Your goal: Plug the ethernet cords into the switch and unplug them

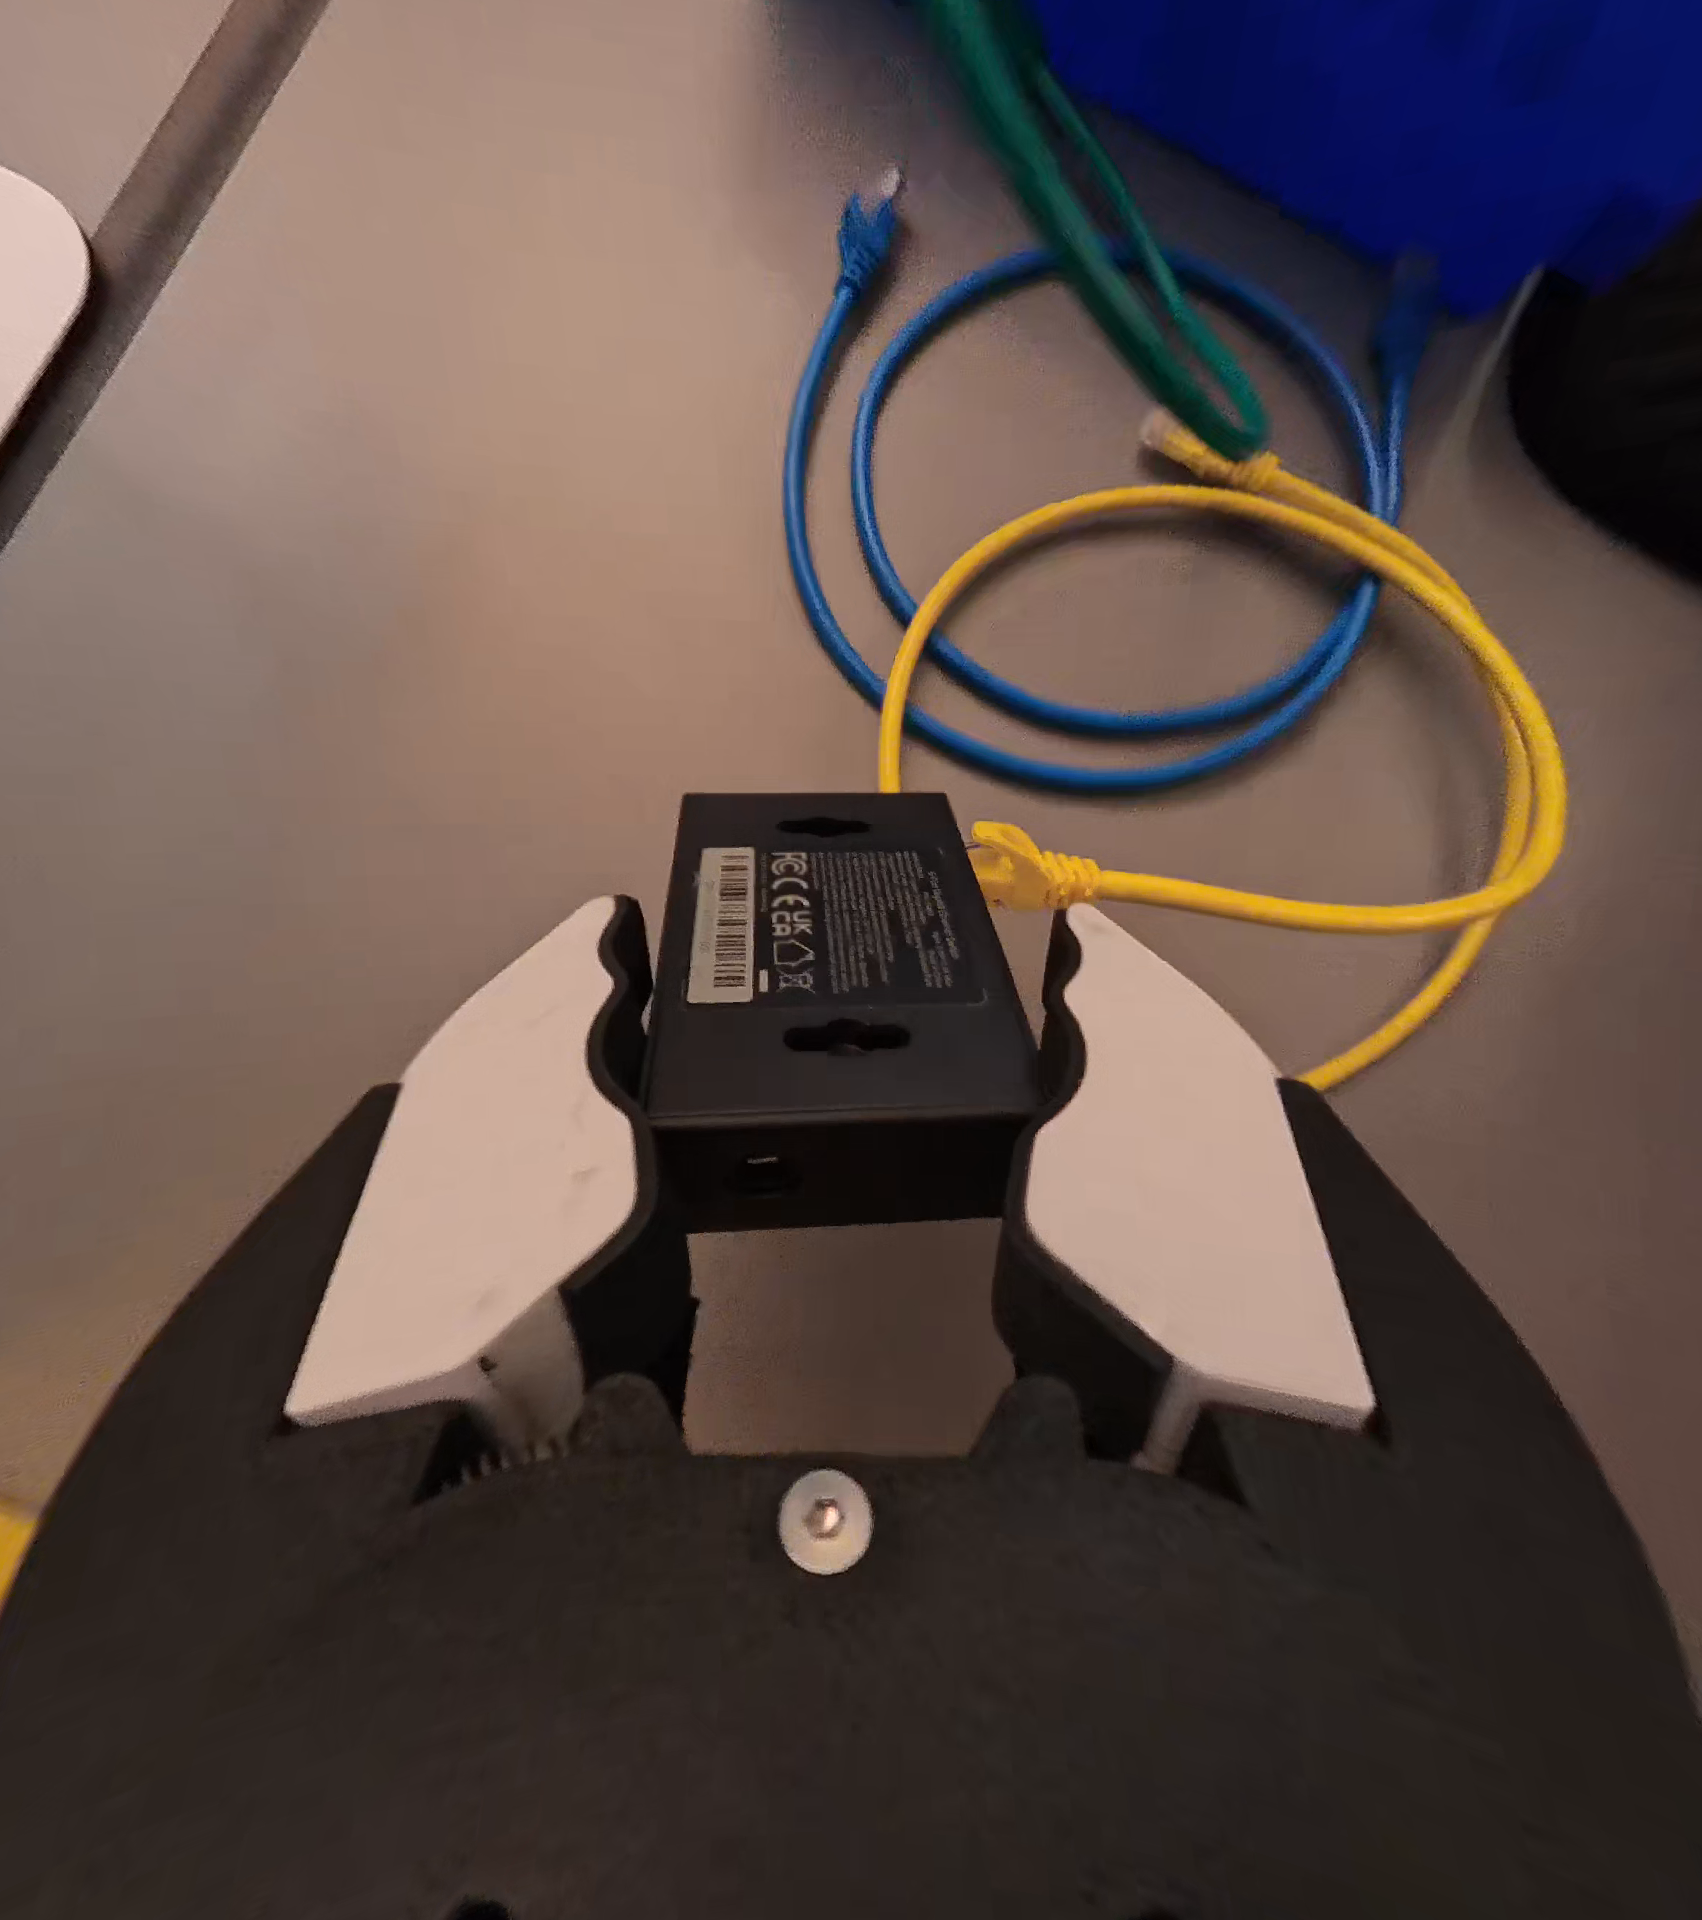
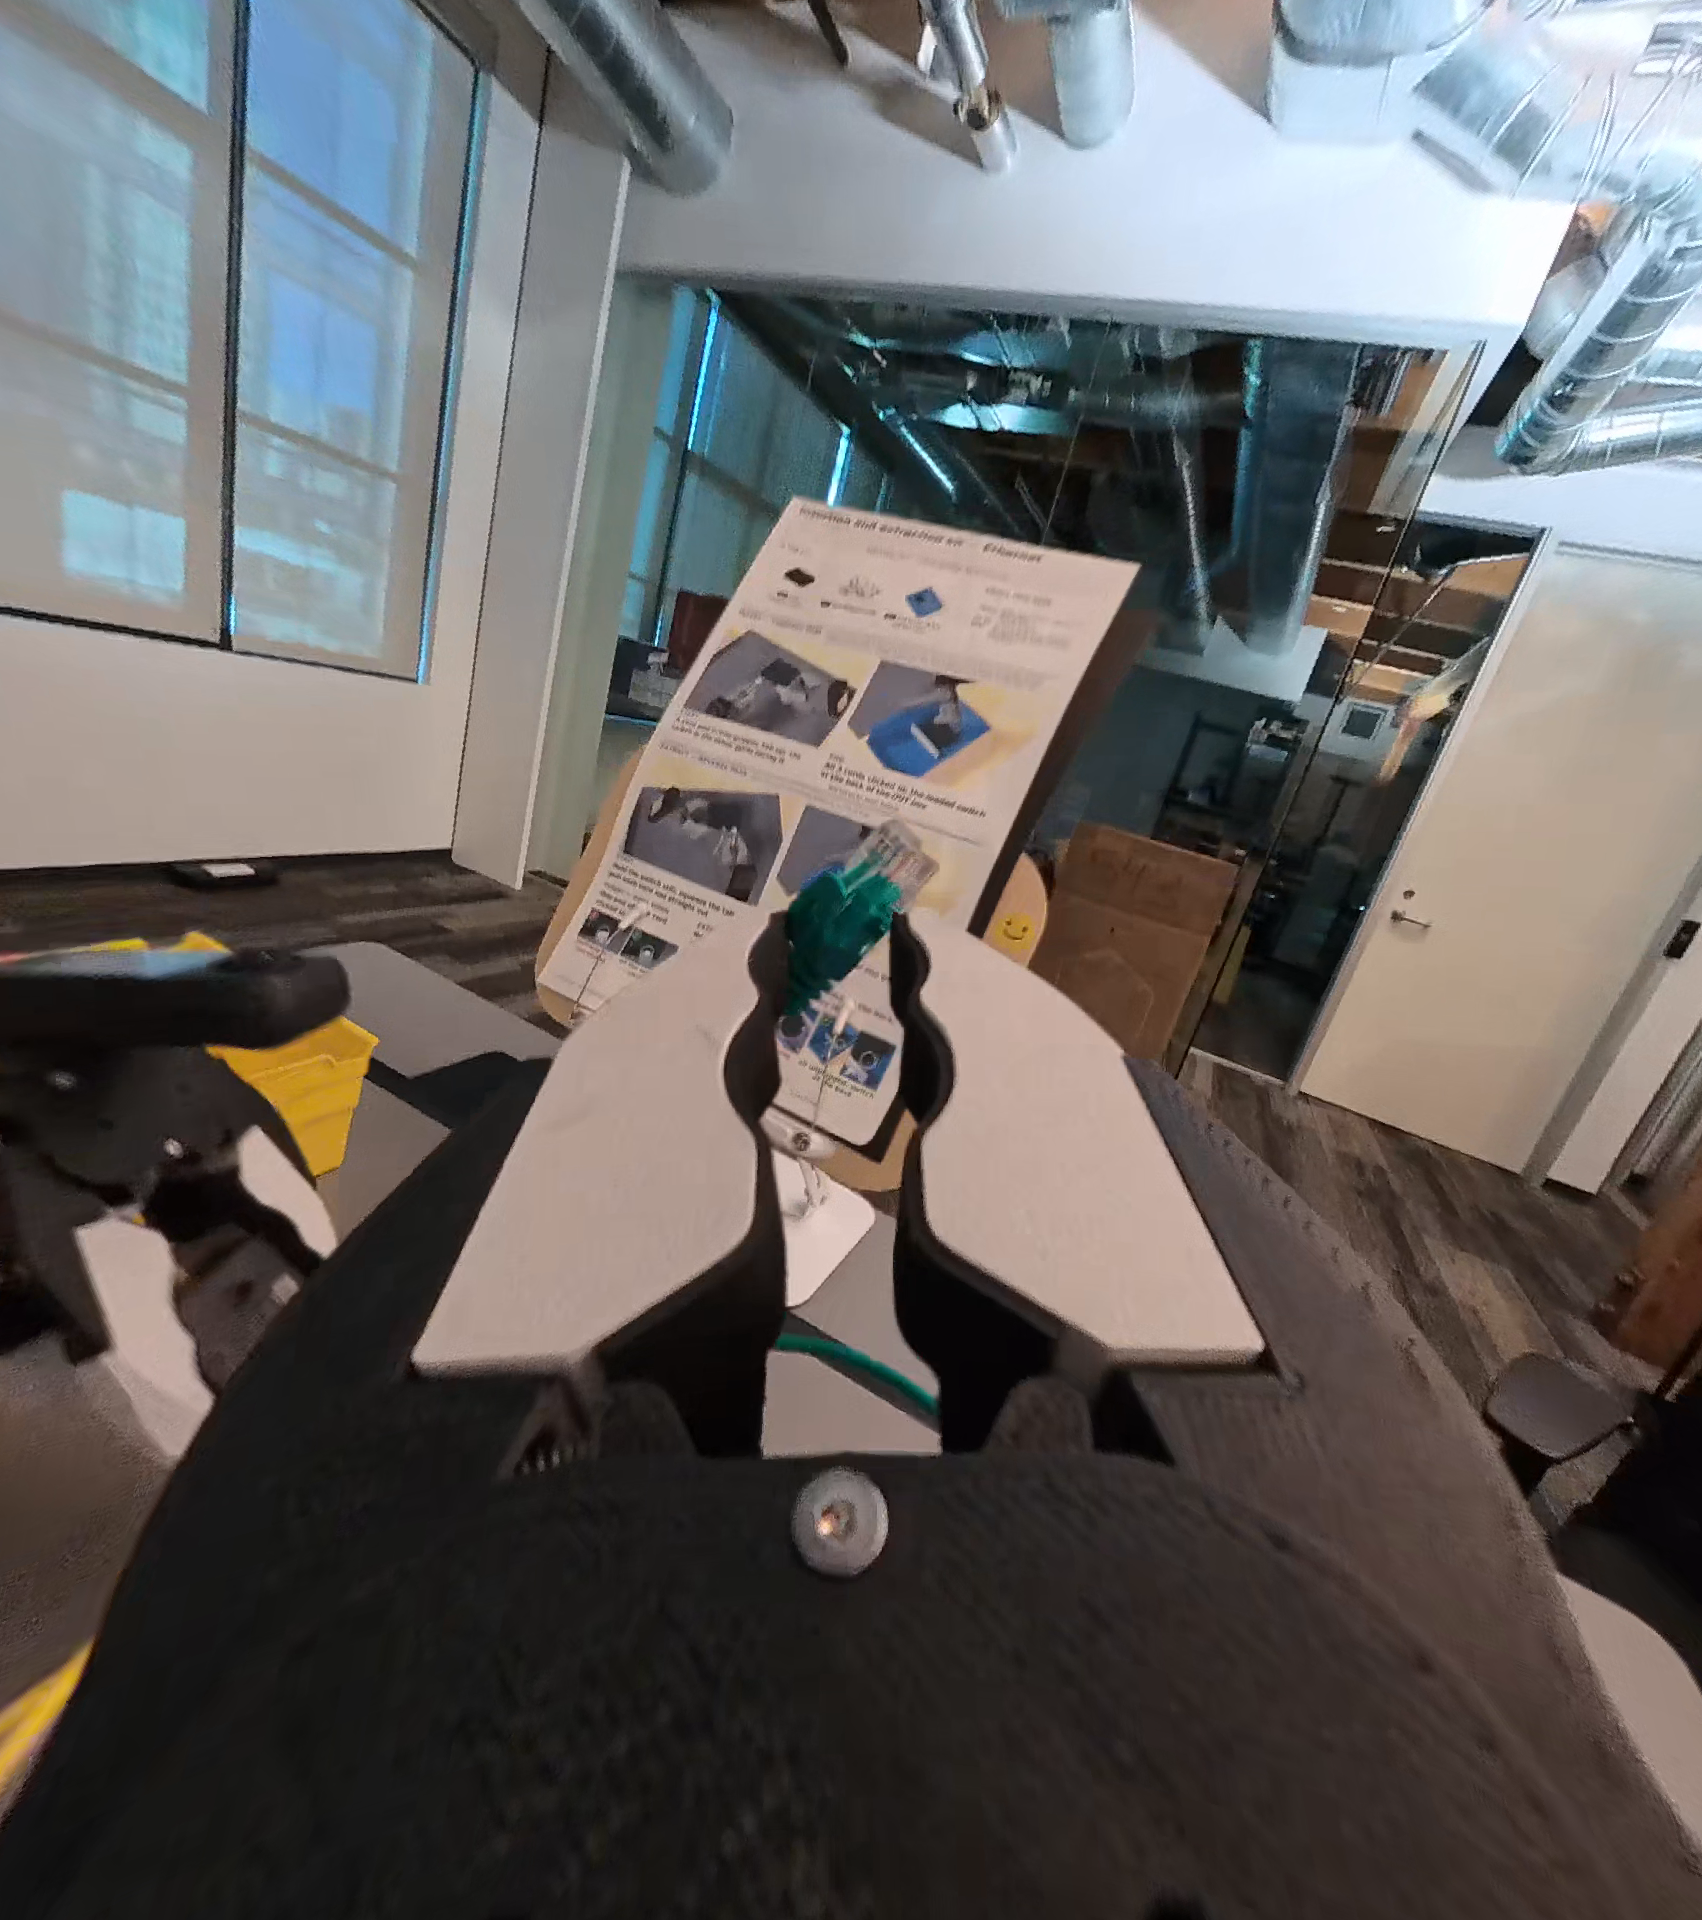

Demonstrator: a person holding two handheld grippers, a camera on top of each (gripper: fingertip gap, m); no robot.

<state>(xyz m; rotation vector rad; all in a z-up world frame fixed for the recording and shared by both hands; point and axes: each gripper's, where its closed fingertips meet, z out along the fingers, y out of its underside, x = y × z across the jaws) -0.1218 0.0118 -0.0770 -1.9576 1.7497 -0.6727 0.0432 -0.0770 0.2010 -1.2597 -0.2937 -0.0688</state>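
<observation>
Clamping the black switch (image 1: 831,1013), the left gripper (image 1: 842,925) shows a yellow cord (image 1: 1242,914) plugged at its 3 o'clock side. Only the right wrist view shows the right gripper (image 2: 831,951) pinched tight on the green cord (image 2: 836,935). A blue cord (image 1: 930,665) lies loose at 12 o'clock.

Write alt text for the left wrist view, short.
The left hand-held gripper clamps a black switch, label side up, with a yellow cord plugged into its right side. Beyond, blue and green cords lie loose on the grey table.

Switch (image 1: 831,997) between left tongs (image 1: 842,925), one cord (image 1: 1242,904) plugged into its right side, other cords (image 1: 1086,717) on table (image 1: 411,623) beyond.
</observation>
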